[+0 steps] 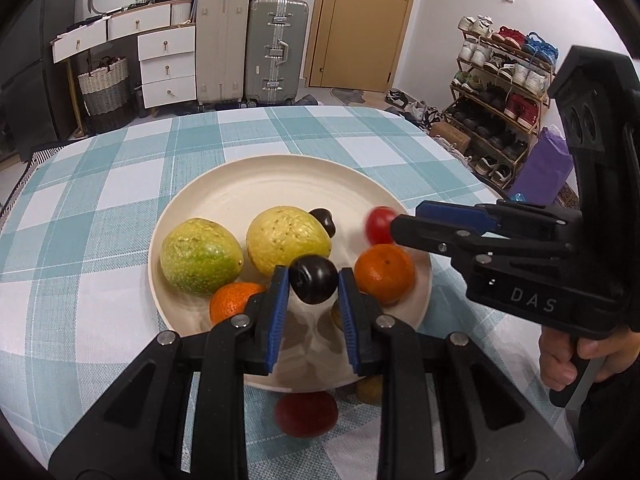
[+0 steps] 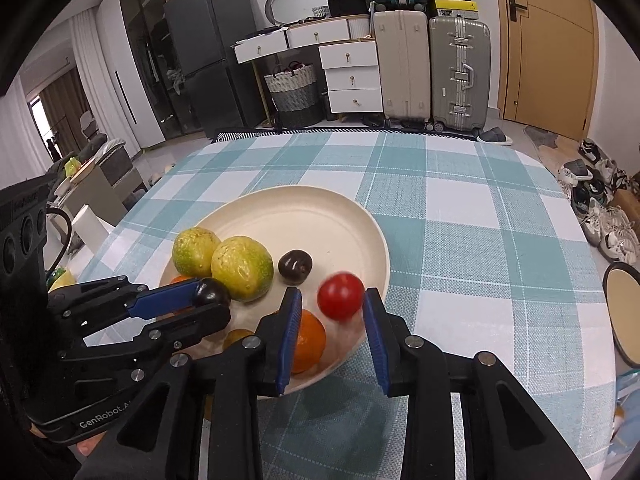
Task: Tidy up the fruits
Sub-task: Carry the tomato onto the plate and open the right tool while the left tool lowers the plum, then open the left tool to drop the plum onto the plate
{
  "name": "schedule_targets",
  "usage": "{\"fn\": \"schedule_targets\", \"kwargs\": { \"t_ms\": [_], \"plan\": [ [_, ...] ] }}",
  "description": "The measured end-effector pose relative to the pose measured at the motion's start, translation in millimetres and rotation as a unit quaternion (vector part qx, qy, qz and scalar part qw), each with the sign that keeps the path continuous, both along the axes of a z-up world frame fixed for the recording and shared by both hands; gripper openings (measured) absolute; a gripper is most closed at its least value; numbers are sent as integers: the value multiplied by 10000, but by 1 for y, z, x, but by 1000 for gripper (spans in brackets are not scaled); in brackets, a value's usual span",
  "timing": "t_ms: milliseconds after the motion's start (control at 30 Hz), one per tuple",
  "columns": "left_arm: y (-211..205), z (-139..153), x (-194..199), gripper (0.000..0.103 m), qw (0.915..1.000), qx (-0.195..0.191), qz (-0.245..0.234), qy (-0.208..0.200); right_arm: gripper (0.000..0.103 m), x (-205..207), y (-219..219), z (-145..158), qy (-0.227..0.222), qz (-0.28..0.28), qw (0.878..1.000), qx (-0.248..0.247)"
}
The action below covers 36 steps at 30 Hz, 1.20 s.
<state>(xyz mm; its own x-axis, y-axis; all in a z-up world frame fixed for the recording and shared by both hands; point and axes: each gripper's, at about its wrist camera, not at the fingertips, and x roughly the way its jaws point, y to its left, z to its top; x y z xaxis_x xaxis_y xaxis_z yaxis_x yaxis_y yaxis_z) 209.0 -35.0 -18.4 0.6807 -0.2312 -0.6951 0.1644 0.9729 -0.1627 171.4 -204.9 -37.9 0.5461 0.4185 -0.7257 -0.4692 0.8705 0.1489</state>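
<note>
A cream plate (image 1: pixel 280 164) (image 2: pixel 320 196) on the checked cloth holds two yellow-green fruits (image 1: pixel 200 256) (image 1: pixel 286 242), two oranges (image 1: pixel 384 274) (image 1: pixel 234 302) and a dark plum (image 1: pixel 323 220). My left gripper (image 1: pixel 313 292) (image 2: pixel 208 300) is shut on another dark plum (image 1: pixel 313 283) (image 2: pixel 212 292), just above the plate's near side. My right gripper (image 2: pixel 333 332) (image 1: pixel 404 222) hovers over the plate's right rim. A blurred red tomato (image 2: pixel 341 296) (image 1: pixel 380 225) sits between its tips, clear of the left pad.
A red fruit (image 1: pixel 306 414) and a small yellowish one (image 1: pixel 370 390) lie on the cloth in front of the plate. A second round dish (image 2: pixel 624 312) sits at the table's right edge. Suitcases, drawers and a shoe rack stand beyond the table.
</note>
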Motion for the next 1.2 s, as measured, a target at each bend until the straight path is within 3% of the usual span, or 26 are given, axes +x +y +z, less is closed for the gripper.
{"fn": "schedule_targets", "kwargs": {
  "t_ms": [167,233,367,433,500,733,867,1200],
  "plan": [
    [3,1,-3,23,10000,-75,24,41,37,-8,-4,5,-68,11,10000,-63],
    [4,2,-6,24,10000,-63,46,36,45,-11,-6,8,-102,13,9999,-56],
    [7,8,-14,39,9999,-85,77,-42,53,-20,-10,15,-179,18,9998,-41],
    [8,12,-19,48,9999,-98,98,-89,62,-24,-12,18,-193,9,9998,-11],
    [10,16,-25,67,9997,-15,205,-146,78,-29,-13,21,-250,6,9997,41],
    [26,30,-52,86,9980,125,512,-361,100,-47,-13,28,-345,100,9993,73],
    [37,35,-66,102,9963,183,708,-448,102,-57,-13,28,-438,103,9989,106],
    [57,38,-90,102,9940,247,938,-496,103,-70,-4,19,-260,196,9995,4]
  ]
}}
